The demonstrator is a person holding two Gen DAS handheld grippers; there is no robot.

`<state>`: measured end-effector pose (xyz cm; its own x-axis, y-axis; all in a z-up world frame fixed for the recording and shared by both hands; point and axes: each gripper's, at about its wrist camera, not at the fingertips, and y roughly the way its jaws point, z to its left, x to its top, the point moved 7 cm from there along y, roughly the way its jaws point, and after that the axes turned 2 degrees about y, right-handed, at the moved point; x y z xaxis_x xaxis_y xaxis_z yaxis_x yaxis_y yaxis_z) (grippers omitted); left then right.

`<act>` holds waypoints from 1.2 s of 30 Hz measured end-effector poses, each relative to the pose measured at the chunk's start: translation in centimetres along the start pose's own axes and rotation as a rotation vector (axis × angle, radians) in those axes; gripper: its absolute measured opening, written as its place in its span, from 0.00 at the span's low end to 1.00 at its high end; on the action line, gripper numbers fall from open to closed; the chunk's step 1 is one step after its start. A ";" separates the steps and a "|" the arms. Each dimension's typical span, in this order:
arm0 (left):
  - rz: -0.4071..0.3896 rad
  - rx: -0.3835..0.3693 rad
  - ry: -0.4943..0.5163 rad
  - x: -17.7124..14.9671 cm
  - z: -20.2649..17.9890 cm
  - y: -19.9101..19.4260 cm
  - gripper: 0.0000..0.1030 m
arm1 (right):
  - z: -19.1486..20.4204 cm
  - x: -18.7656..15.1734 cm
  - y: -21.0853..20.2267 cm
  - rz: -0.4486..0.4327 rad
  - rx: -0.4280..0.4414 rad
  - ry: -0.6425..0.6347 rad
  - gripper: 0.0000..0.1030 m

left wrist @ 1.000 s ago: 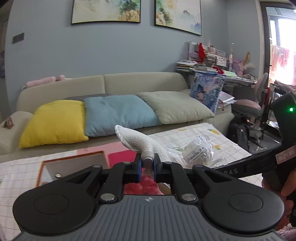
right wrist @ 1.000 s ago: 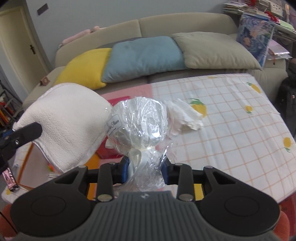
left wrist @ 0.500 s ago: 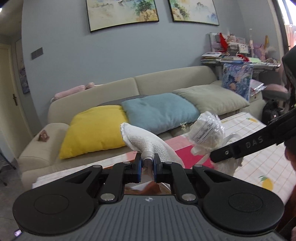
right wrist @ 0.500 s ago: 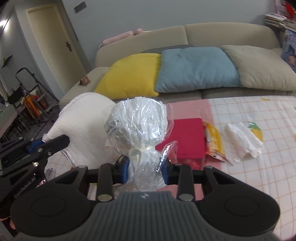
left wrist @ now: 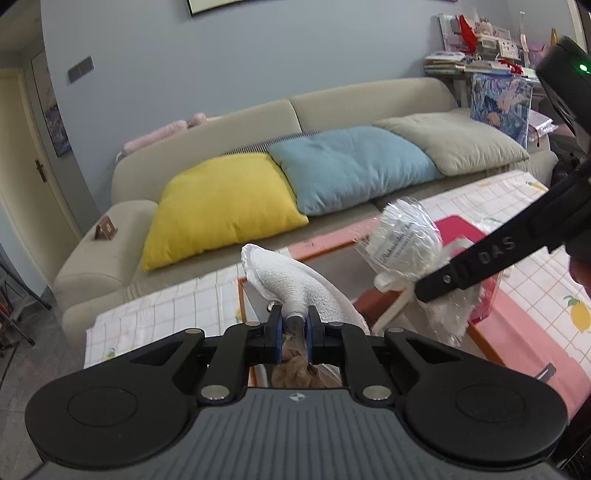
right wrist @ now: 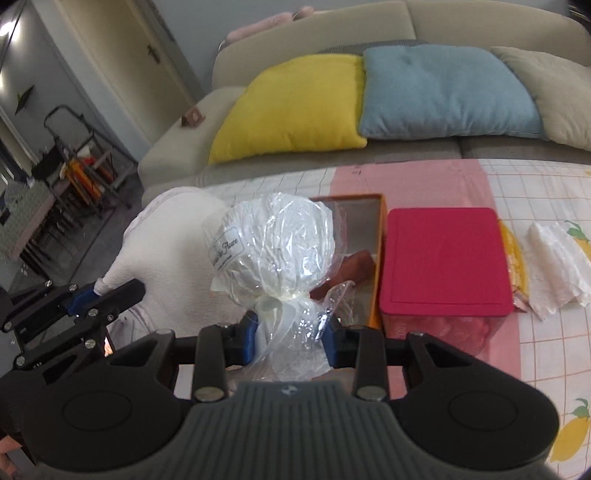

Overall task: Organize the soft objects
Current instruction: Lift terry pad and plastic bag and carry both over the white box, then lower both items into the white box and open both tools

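Home living room: beige sofa [left wrist: 332,107] against a grey-blue wall with yellow cushion [left wrist: 221,203], blue cushion [left wrist: 351,166] and grey-green cushion [left wrist: 454,144], framed picture [left wrist: 295,5] above, cluttered desk [left wrist: 480,55] by the sofa's right end, cream door [right wrist: 110,55], checked lemon-print tablecloth [right wrist: 554,369].

Three sofa cushions: yellow [right wrist: 291,107], blue [right wrist: 443,92], beige [right wrist: 554,92]. One white towel [right wrist: 173,258]. One cellophane-wrapped ball [right wrist: 277,251]. One red-lidded box [right wrist: 443,258]. One open orange box [right wrist: 369,236]. One crumpled white tissue [right wrist: 554,266]. Two grippers: left [left wrist: 293,332], right [right wrist: 288,332].
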<state>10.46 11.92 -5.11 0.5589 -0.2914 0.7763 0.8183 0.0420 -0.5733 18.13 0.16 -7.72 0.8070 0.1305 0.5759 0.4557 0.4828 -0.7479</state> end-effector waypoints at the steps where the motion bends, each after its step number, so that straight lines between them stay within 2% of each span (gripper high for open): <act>1: 0.012 -0.005 -0.002 -0.2 -0.1 0.4 0.12 | 0.0 0.2 0.6 -0.002 -0.026 -0.025 0.33; 6: 0.061 -0.040 -0.011 -1.4 -0.6 1.9 0.13 | -0.6 1.2 3.7 0.045 -0.089 -0.090 0.33; 16: 0.107 -0.010 -0.034 -2.1 0.7 3.3 0.13 | -0.1 0.8 8.7 0.152 -0.148 -0.110 0.33; 21: 0.115 -0.013 -0.055 -2.4 1.4 3.3 0.13 | -0.1 -1.0 10.7 0.273 -0.154 -0.062 0.33; 27: 0.120 -0.053 -0.052 -2.5 0.4 3.5 0.13 | 0.1 -1.5 10.3 0.289 -0.191 -0.114 0.38; 32: 0.132 -0.081 0.004 -2.5 -0.9 3.3 0.13 | 0.4 -1.1 8.5 0.235 -0.220 -0.200 0.45; 34: 0.138 -0.104 0.028 -2.6 -1.3 3.1 0.13 | 0.3 -1.1 7.6 0.215 -0.211 -0.209 0.47; 36: 0.176 -0.106 0.061 -3.0 -1.5 3.3 0.13 | 0.2 -1.1 6.4 0.189 -0.192 -0.202 0.51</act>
<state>11.30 11.49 -9.76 0.6802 -0.3457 0.6464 0.6883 -0.0022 -0.7254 20.11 3.27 -13.09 0.8020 0.3802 0.4607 0.3832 0.2642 -0.8851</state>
